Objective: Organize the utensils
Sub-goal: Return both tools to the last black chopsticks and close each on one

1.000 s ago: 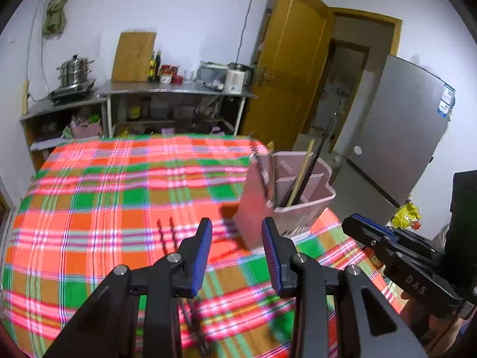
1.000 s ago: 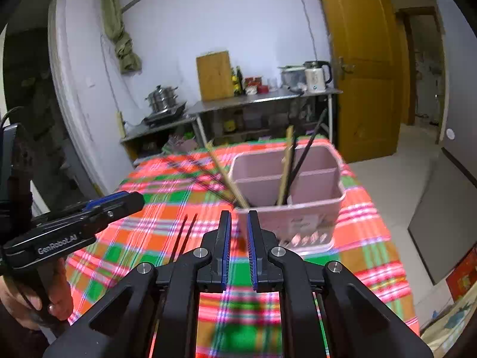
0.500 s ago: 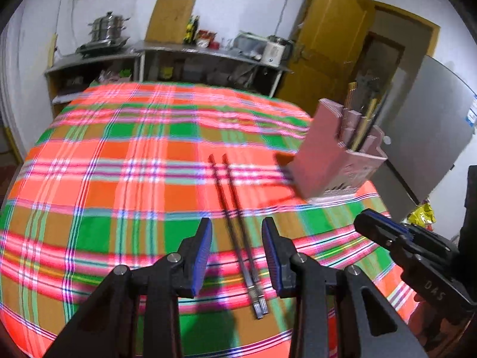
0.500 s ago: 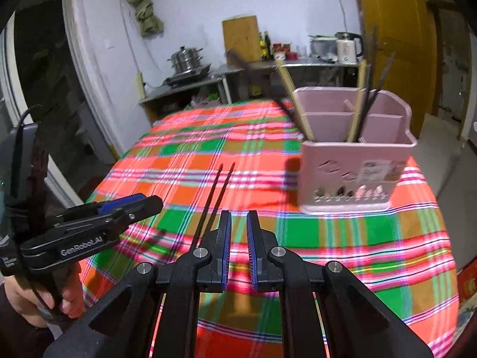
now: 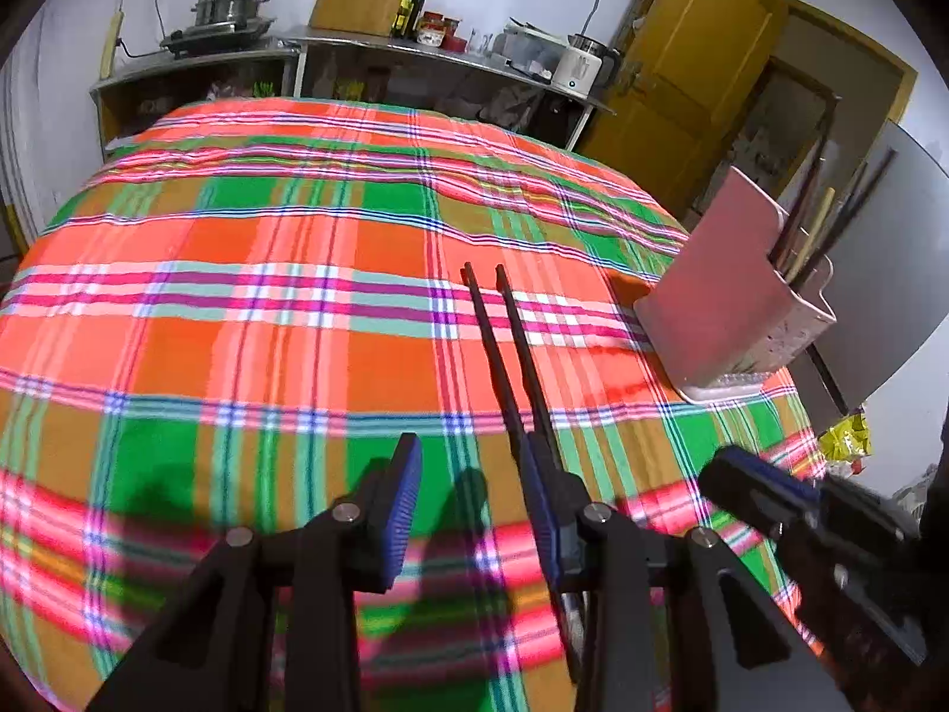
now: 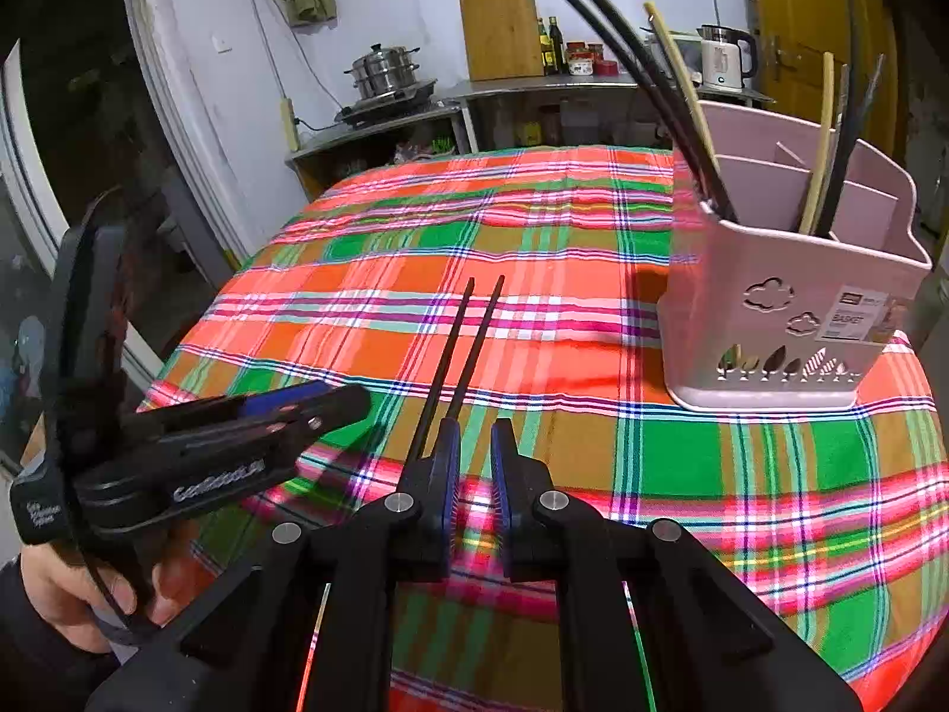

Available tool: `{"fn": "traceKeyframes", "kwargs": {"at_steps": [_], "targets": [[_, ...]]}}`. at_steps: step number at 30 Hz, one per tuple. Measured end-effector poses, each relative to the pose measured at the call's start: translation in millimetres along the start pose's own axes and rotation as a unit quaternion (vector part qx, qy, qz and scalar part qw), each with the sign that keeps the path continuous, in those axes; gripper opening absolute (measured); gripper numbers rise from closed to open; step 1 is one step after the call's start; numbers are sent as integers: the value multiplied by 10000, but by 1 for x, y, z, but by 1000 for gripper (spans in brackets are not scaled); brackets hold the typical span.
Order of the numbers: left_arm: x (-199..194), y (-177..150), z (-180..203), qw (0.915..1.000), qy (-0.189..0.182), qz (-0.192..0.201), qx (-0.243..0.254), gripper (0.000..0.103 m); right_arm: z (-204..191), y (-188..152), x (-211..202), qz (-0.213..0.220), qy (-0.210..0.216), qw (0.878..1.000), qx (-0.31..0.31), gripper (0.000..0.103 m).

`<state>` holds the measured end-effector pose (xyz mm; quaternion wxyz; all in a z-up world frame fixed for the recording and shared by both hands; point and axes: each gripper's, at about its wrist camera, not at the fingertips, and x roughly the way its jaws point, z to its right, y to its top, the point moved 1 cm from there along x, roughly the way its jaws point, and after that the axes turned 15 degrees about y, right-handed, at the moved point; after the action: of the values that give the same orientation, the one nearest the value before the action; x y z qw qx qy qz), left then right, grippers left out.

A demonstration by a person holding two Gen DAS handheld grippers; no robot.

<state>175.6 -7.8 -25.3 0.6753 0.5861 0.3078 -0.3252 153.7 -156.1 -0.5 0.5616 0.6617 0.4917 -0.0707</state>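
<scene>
Two black chopsticks (image 5: 504, 344) lie side by side on the plaid tablecloth (image 5: 237, 273); they also show in the right wrist view (image 6: 459, 344). My left gripper (image 5: 474, 504) is open and low over the cloth, with the chopsticks' near ends beside its right finger. My right gripper (image 6: 471, 474) is nearly shut and empty, just right of the chopsticks' near ends. A pink utensil basket (image 6: 789, 291) holds several black and wooden chopsticks; it stands at the right in the left wrist view (image 5: 735, 302).
A metal counter (image 5: 415, 53) with a steamer pot (image 5: 228, 0), cutting board, bottles and a kettle stands beyond the table. A yellow door (image 5: 694, 65) and a grey fridge are at the right. The table edge falls off near the basket.
Both grippers have dropped lower and moved in toward the chopsticks on the cloth. The left gripper has shifted so the chopsticks' near ends lie by its right finger. The right gripper has opened slightly.
</scene>
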Motion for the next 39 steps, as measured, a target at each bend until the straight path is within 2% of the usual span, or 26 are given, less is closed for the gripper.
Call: {"fn": "traceKeyframes", "kwargs": {"at_steps": [10, 12, 15, 17, 22, 31, 39], "targets": [[33, 16, 22, 9997, 122, -152, 147, 36, 11, 0, 3, -53, -95, 9999, 106, 10], [35, 16, 25, 9994, 244, -68, 245, 32, 13, 0, 3, -57, -98, 9999, 130, 10], [36, 16, 25, 9988, 374, -15, 313, 21, 16, 0, 4, -67, -101, 9998, 158, 10], [35, 14, 20, 9985, 430, -30, 332, 10, 17, 0, 5, -74, -85, 9998, 172, 10], [28, 5, 1, 9981, 542, 13, 290, 8, 14, 4, 15, -109, 5, 9998, 170, 10], [21, 3, -38, 9971, 749, 23, -154, 7, 17, 22, 58, -293, 217, 9988, 317, 10], [30, 14, -47, 9974, 625, -109, -355, 8, 28, 31, 86, -514, 110, 9976, 462, 10]]}}
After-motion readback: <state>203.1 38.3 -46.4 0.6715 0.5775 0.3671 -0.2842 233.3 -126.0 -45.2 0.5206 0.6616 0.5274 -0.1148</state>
